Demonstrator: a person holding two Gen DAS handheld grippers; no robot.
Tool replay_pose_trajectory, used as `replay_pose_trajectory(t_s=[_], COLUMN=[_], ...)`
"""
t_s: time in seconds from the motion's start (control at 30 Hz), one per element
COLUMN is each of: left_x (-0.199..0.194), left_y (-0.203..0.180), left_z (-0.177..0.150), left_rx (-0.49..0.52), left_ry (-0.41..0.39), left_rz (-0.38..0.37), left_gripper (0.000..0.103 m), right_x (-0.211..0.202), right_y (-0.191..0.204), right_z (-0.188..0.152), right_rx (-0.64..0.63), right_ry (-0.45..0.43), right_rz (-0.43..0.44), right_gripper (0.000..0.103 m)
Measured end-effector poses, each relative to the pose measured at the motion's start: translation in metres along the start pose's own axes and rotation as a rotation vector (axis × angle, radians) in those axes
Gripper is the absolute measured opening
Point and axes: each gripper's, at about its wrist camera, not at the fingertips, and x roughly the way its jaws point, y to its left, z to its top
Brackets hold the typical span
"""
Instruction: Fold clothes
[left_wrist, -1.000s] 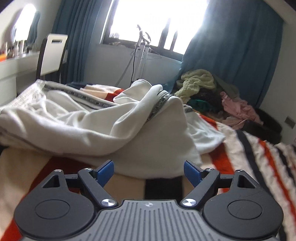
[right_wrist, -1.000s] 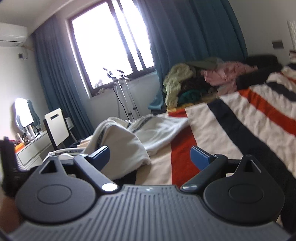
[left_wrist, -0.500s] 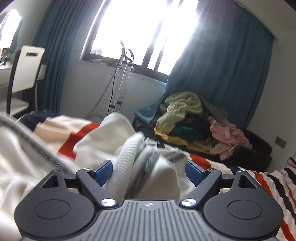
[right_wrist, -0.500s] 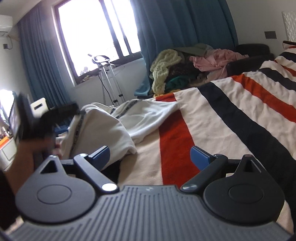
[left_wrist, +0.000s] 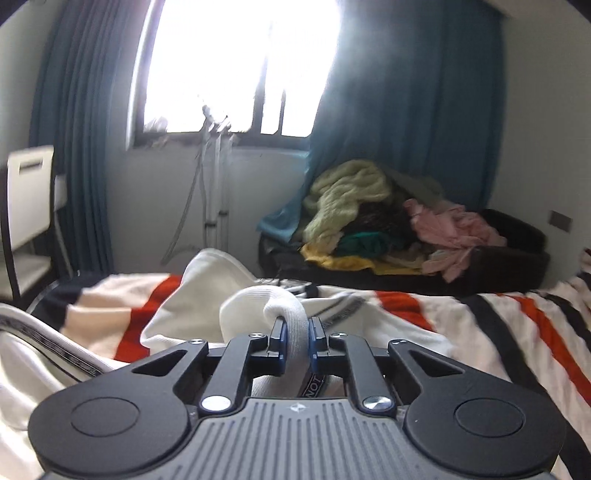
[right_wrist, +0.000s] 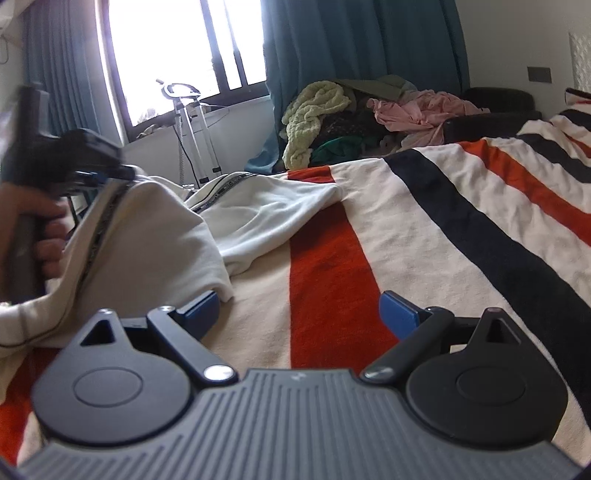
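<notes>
Over the striped blanket (right_wrist: 332, 280), left gripper (left_wrist: 296, 341) has just closed, pinching the white garment's (left_wrist: 255, 306) ribbed fold; right gripper (right_wrist: 299, 308) hovers wide, empty, beside the clothes pile (right_wrist: 354, 118).

My right gripper (right_wrist: 298, 314) hangs wide open over the striped blanket (right_wrist: 424, 236); my left gripper (right_wrist: 105, 177) pinches the white garment (right_wrist: 155, 236), lifted.

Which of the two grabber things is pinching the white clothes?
The left hand-held gripper. Its blue pads have just closed on a fold of the white garment. The right hand-held gripper is wide open over the striped blanket, holding nothing.
</notes>
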Motion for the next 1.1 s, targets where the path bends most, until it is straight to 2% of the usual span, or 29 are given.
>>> replay_pose_trajectory(t_s=[0.07,0.17,0.23,0.33,0.43,0.53,0.6,0.63,0.7,0.73,0.83,0.87,0.97,1.1], left_x=[-0.039,-0.1,-0.14,-0.184,-0.199,-0.199,-0.198,-0.198,-0.197,-0.197,-0.194,-0.193,-0.189,-0.184], left_y=[-0.013,-0.026,-0.027,-0.029,-0.024,-0.011,-0.008,-0.007,-0.005,-0.004,0.001,0.002,0.008,0.022], left_z=[-0.007,-0.027,-0.047,-0.09,-0.127,-0.14,-0.139,-0.139,-0.137,-0.137,-0.134,-0.133,-0.132,-0.13], left_rx=[0.037,0.039,-0.001,-0.039,-0.117,-0.211,-0.221,-0.219,-0.215,-0.213,-0.218,-0.22,-0.219,-0.232], left_ry=[-0.032,-0.063,-0.077,-0.049,0.03,0.058,0.07,0.071,0.072,0.073,0.086,0.09,0.082,0.053], left_rz=[-0.026,-0.058,-0.089,-0.123,-0.134,-0.156,-0.163,-0.167,-0.173,-0.176,-0.156,-0.149,-0.109,-0.074], left_gripper=[0.011,0.011,0.011,0.011,0.011,0.011,0.012,0.015,0.032,0.047,0.054,0.062,0.069,0.076], right_x=[-0.005,-0.016,-0.024,-0.035,-0.042,-0.046,-0.046,-0.045,-0.043,-0.042,-0.037,-0.036,-0.03,0.001], right_y=[-0.001,0.001,0.002,0.003,0.004,0.003,0.003,0.002,0.003,0.004,0.006,0.007,0.013,0.021], right_z=[-0.001,0.001,0.001,0.0,-0.002,-0.005,-0.008,-0.009,-0.011,-0.012,-0.015,-0.016,-0.016,0.008], right_rx=[0.003,-0.013,-0.026,-0.045,-0.054,-0.044,-0.035,-0.032,-0.033,-0.035,-0.033,-0.038,-0.062,-0.083], right_ry=[-0.006,-0.025,-0.035,-0.044,-0.041,-0.023,-0.005,0.002,0.01,0.014,0.026,0.026,0.019,0.045], right_rz=[0.001,0.002,0.004,0.002,0.004,0.005,0.007,0.009,0.008,0.007,0.014,0.017,0.033,0.025], right_gripper=[0.095,0.095,0.095,0.095,0.095,0.095,0.095,0.095,0.095,0.095,0.095,0.095,0.095,0.094])
